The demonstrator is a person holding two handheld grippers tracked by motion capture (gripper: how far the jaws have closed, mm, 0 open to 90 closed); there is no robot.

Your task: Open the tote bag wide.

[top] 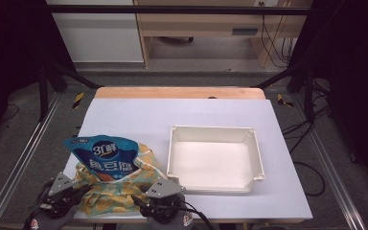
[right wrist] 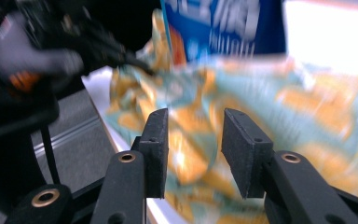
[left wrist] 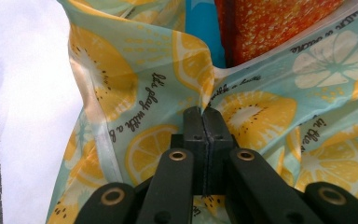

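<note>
A lemon-print bag [top: 112,191] lies at the table's front left, with a blue snack packet [top: 104,155] standing out of its mouth. My left gripper [top: 76,194] is at the bag's left edge; in the left gripper view its jaws [left wrist: 203,116] are shut on a pinched fold of the lemon-print bag [left wrist: 261,107], the orange of the packet [left wrist: 270,23] above. My right gripper [top: 146,199] sits at the bag's right front; its jaws [right wrist: 193,140] stand open with the blurred lemon-print bag [right wrist: 261,107] just beyond them. The snack packet [right wrist: 223,23] shows behind.
An empty white tray [top: 175,158] stands right of the bag, mid-table. The table's front edge runs just under both grippers. Far off in the right gripper view is the other hand with its gripper [right wrist: 51,46].
</note>
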